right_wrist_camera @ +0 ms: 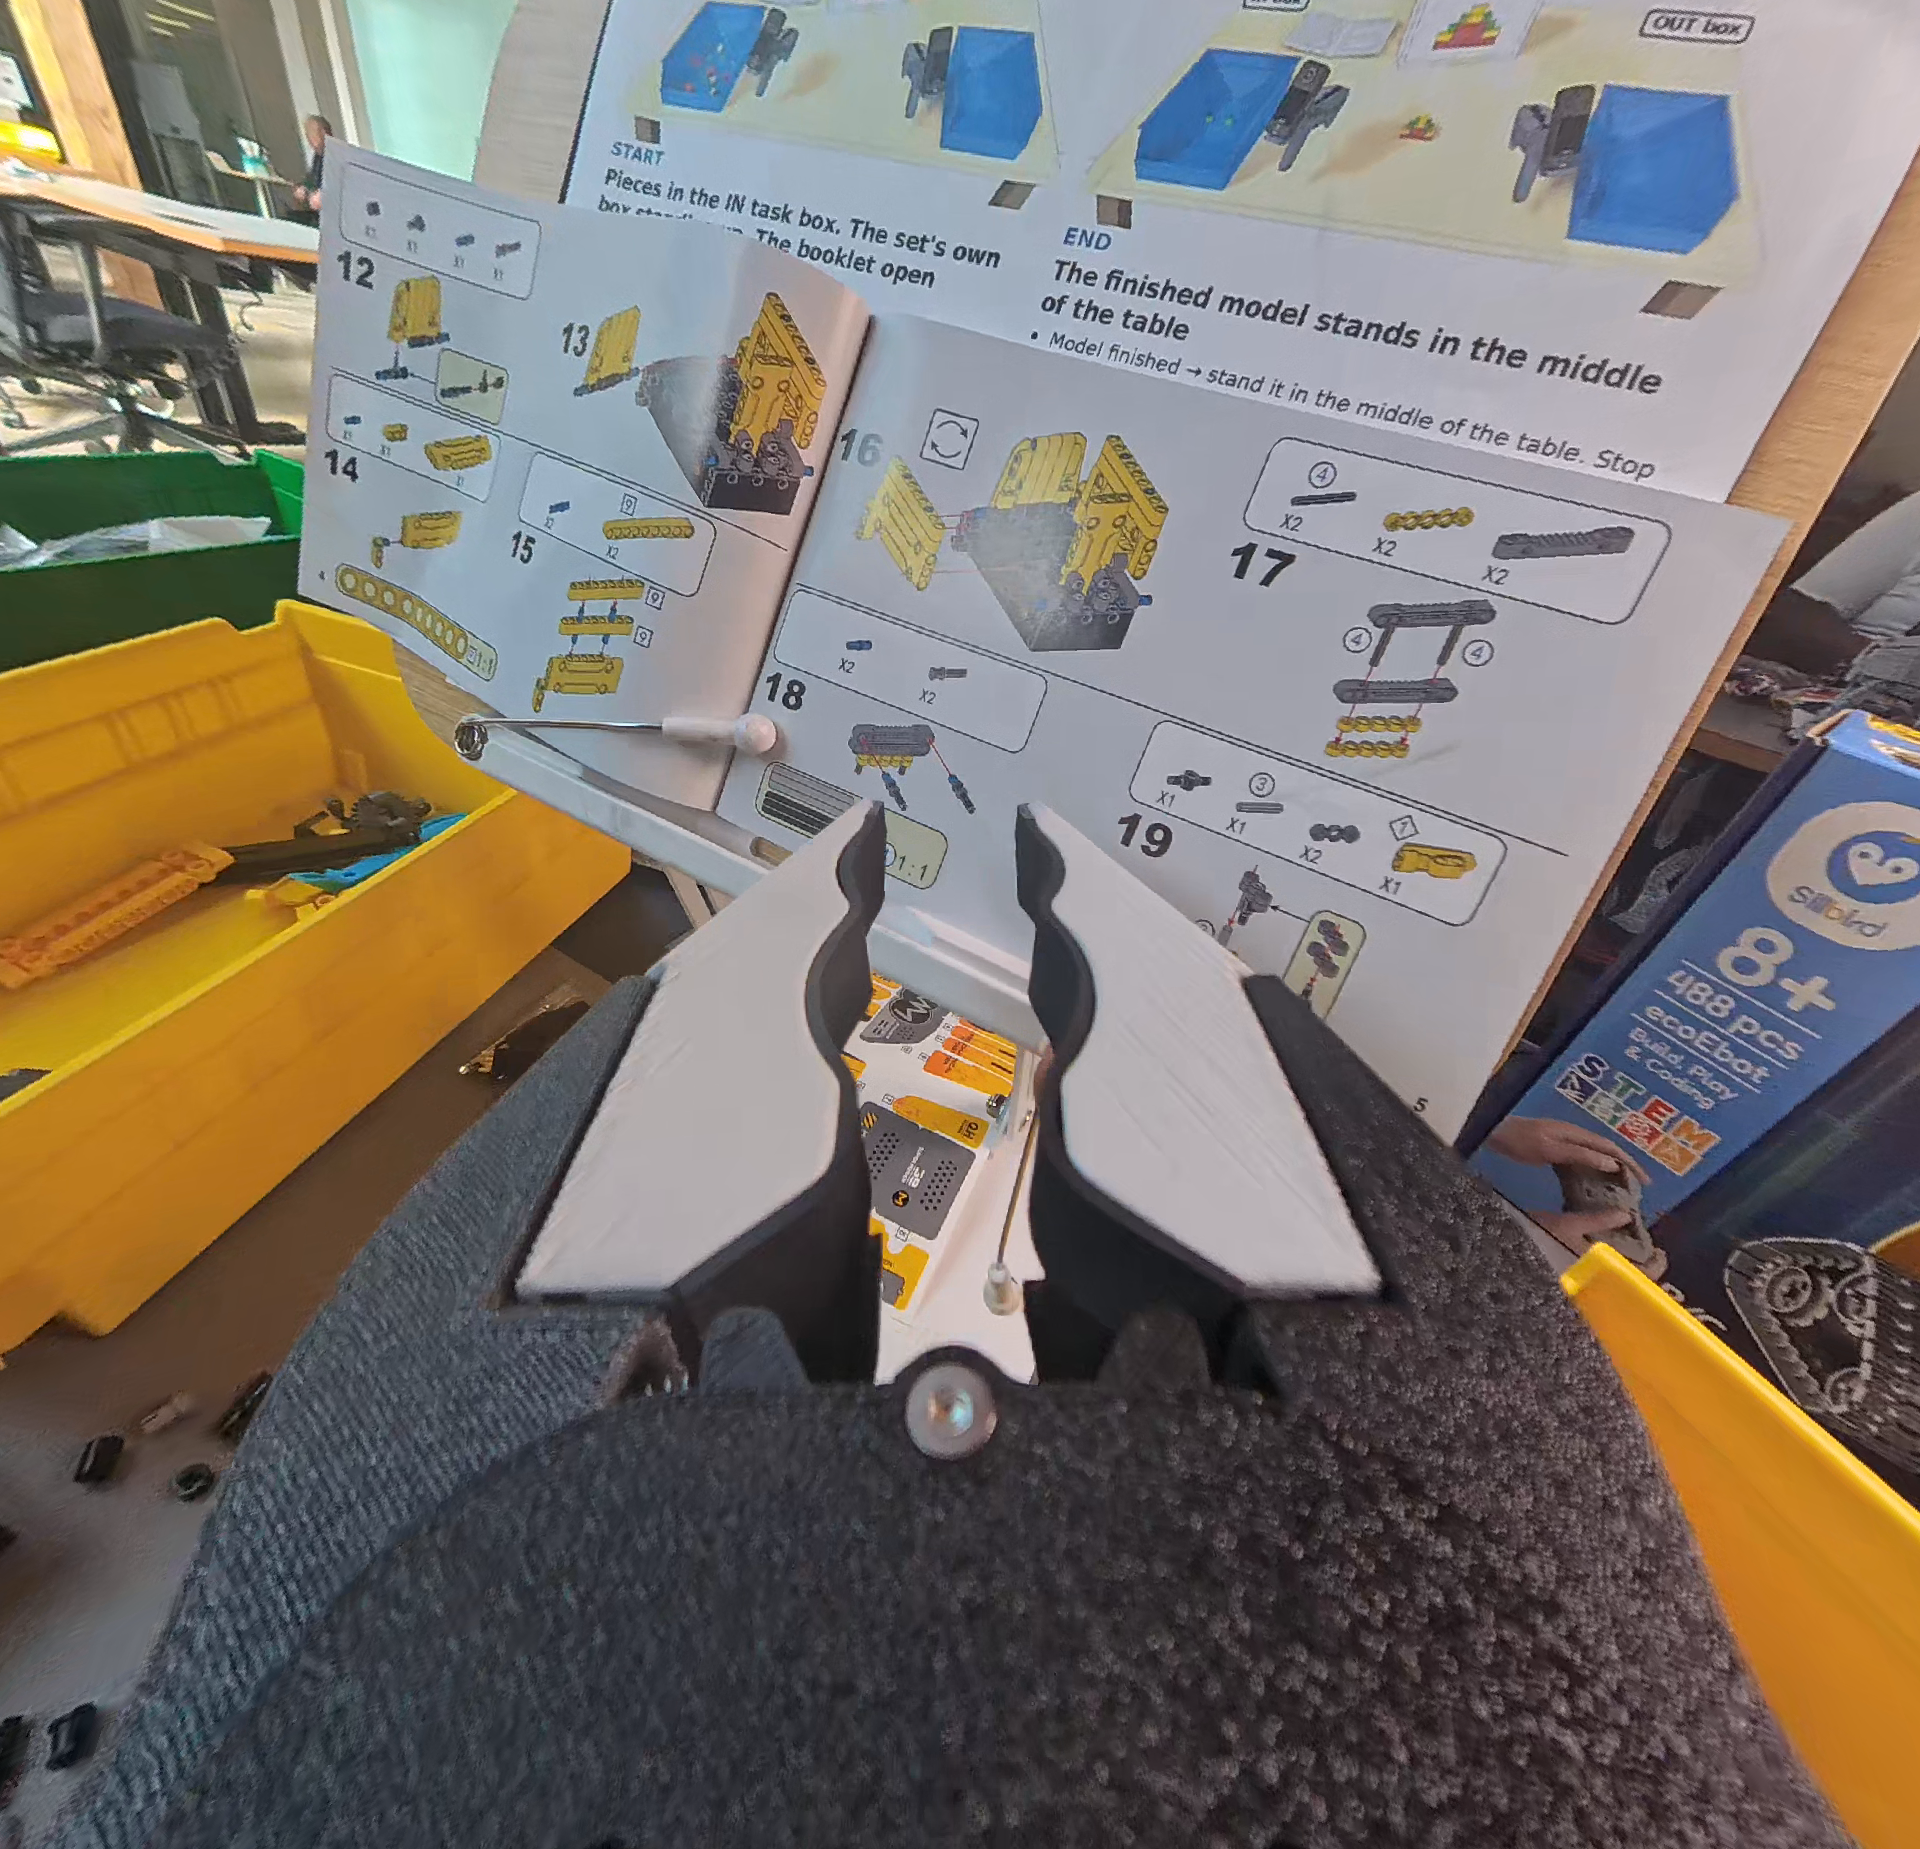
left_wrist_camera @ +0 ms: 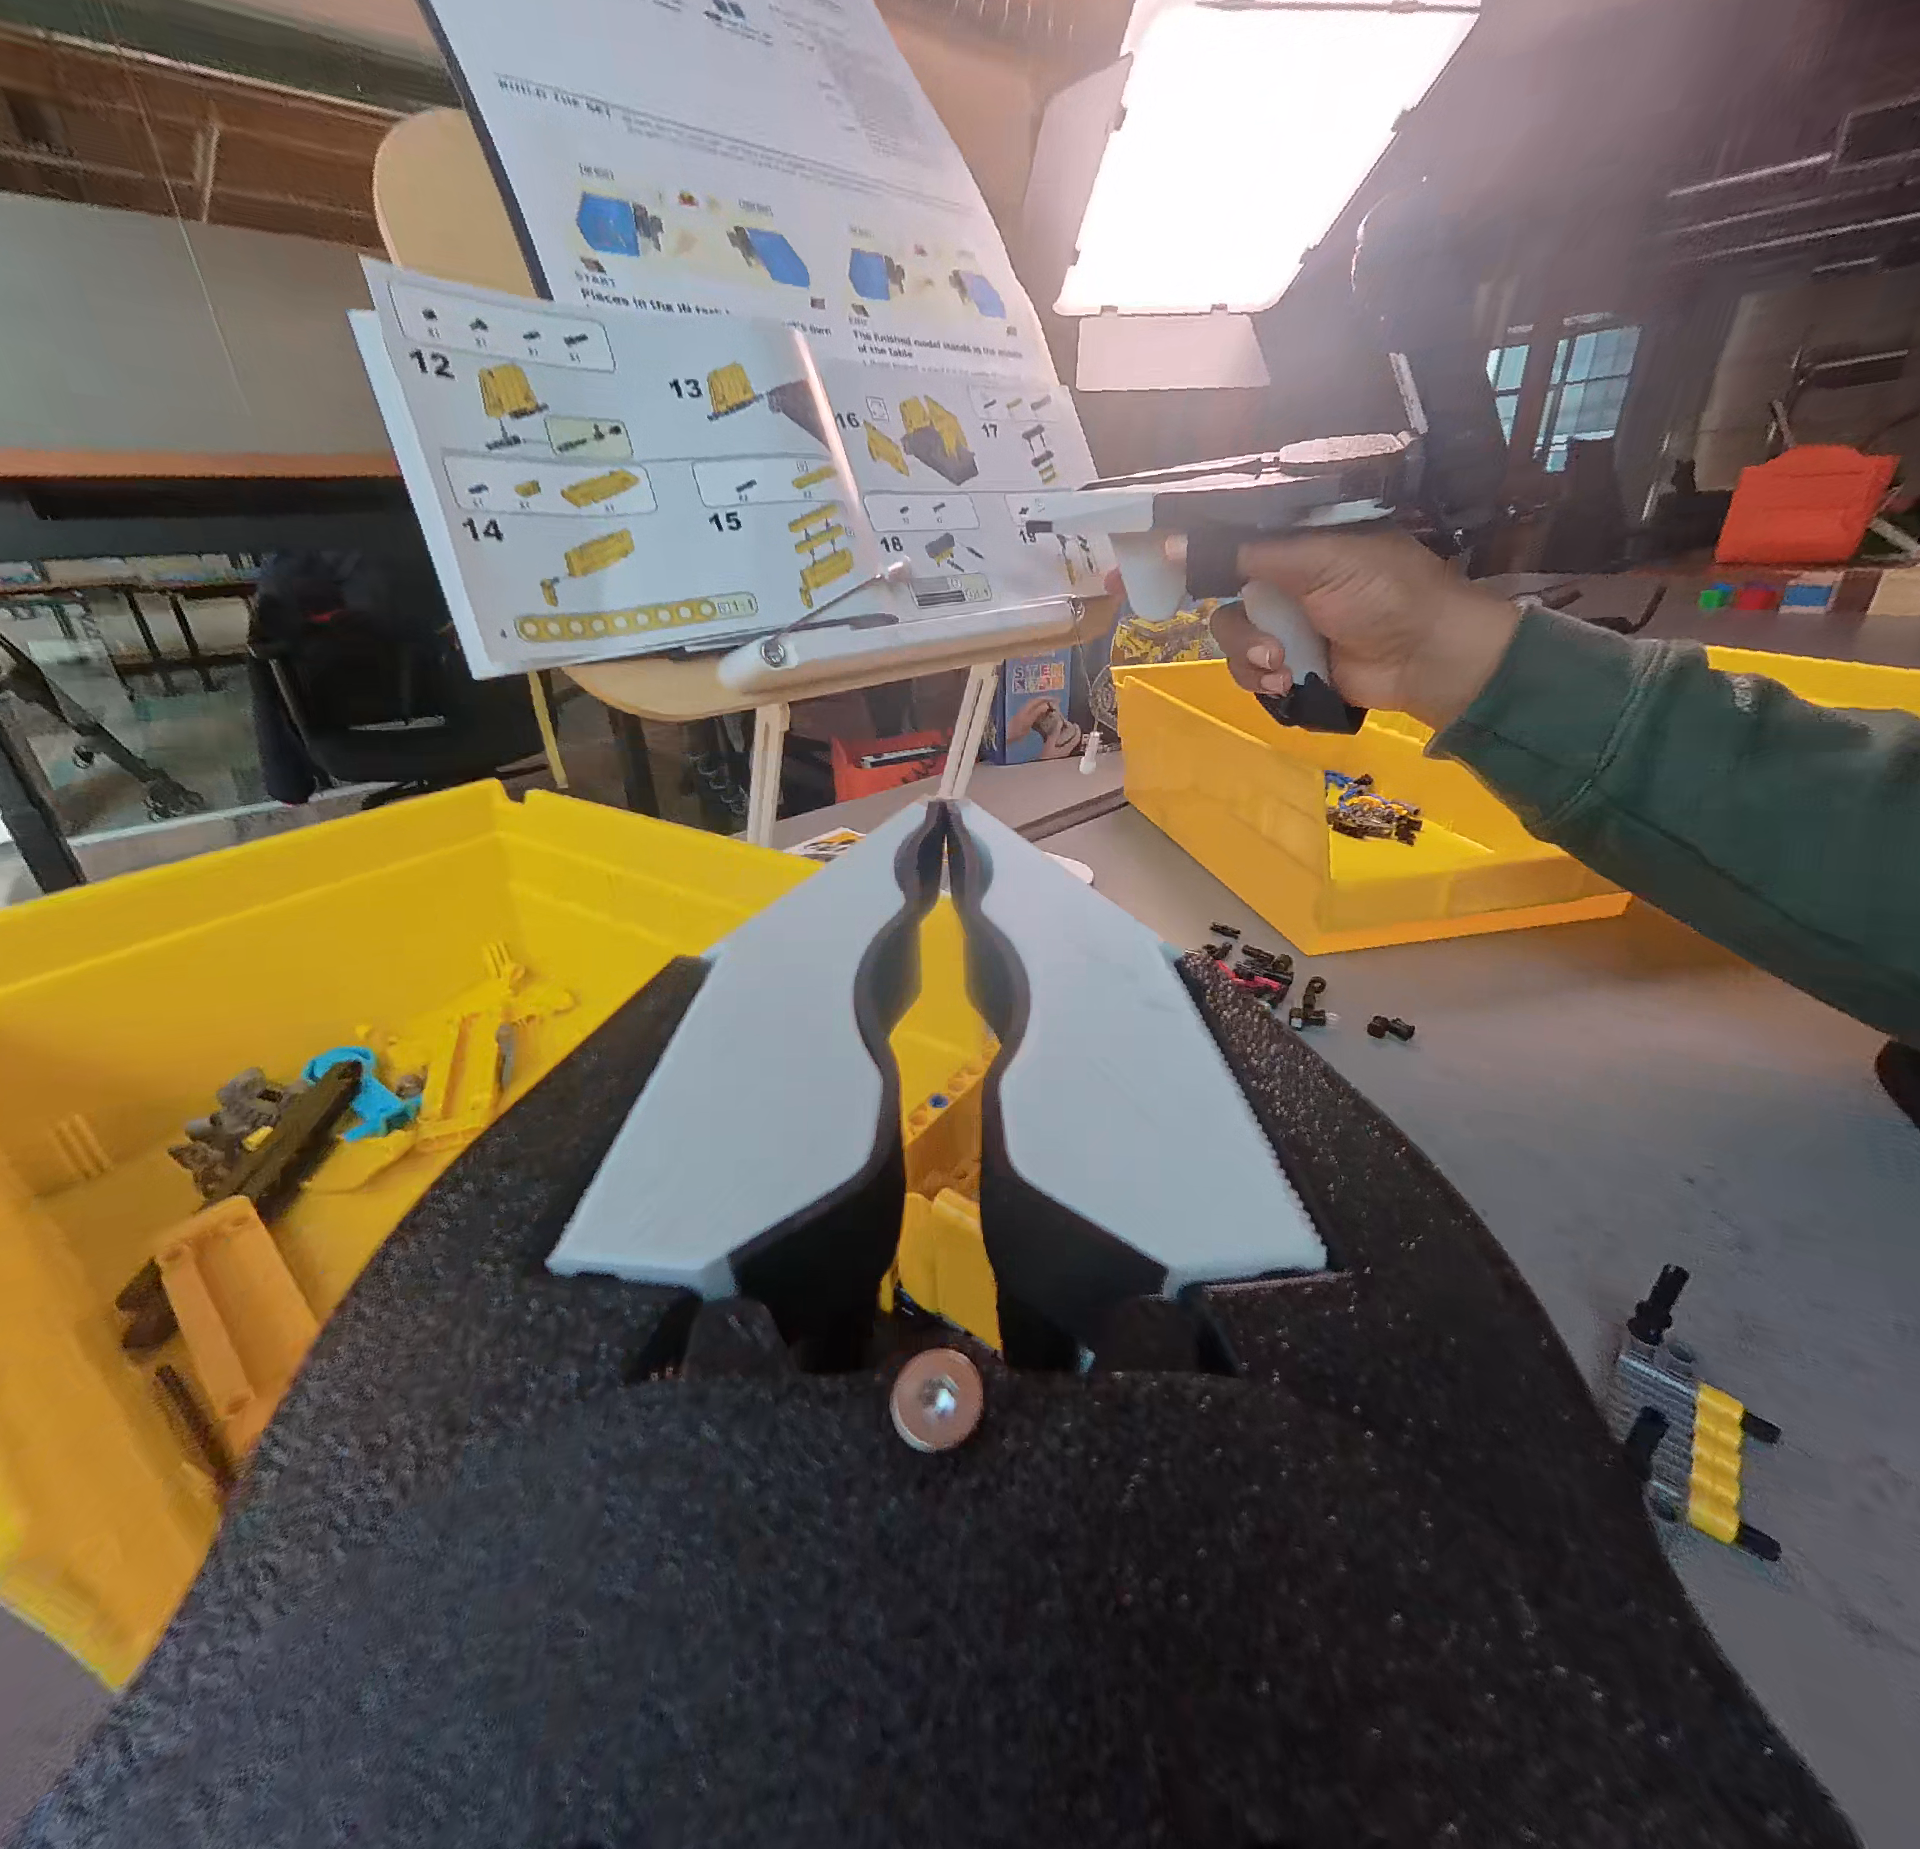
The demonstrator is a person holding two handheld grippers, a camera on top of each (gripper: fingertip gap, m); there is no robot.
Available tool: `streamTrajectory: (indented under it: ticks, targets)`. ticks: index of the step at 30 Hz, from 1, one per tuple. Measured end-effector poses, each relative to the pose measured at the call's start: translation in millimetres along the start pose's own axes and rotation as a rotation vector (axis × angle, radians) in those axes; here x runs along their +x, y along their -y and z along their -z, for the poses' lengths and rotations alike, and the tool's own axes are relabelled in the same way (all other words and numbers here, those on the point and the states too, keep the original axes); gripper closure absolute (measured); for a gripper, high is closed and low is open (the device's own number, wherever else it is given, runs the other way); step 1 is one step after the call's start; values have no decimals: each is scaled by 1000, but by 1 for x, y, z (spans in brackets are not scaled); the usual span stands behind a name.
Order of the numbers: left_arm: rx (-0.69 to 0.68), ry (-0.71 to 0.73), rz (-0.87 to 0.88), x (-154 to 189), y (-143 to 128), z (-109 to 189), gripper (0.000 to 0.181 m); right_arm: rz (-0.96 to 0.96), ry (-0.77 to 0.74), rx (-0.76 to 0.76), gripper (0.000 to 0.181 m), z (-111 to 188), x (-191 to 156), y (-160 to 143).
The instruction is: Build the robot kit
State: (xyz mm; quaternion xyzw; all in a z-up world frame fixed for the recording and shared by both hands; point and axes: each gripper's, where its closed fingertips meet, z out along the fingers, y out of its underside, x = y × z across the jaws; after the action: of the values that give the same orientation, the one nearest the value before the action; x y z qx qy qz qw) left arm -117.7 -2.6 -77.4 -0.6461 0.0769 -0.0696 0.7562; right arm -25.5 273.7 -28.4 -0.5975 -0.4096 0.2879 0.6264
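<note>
Left wrist view: the left gripper [left_wrist_camera: 940, 812] has its tips pinched together with nothing between them, hanging over the near yellow bin [left_wrist_camera: 260, 926] of loose yellow and black parts. A small grey-and-yellow assembly [left_wrist_camera: 1688, 1425] sits on the table to its right.

Right wrist view: the right gripper [right_wrist_camera: 948, 812] is parted a little and empty, just in front of the open instruction booklet [right_wrist_camera: 1039, 573] on its stand. A blue box [right_wrist_camera: 1714, 968] stands to the right.
</note>
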Motion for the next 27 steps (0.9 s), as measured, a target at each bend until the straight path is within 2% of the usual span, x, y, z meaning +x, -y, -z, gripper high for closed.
streamTrajectory:
  ticks: [3,9,12,18,27]
  targets:
    - [0,-3,25,-1,0,0,181,33,-27,-18,157,1,7,-3]
    - [-19,-1,-27,-1,-3,1,181,20,-166,-16,162,18,58,-5]
    - [-53,-27,-15,5,-9,-1,181,-4,-188,-10,166,24,72,-8]
    - [-83,-62,-11,14,-16,-2,181,11,-191,21,175,23,75,-6]
    - [-80,-24,-72,12,-20,1,181,107,-130,51,181,4,49,-4]
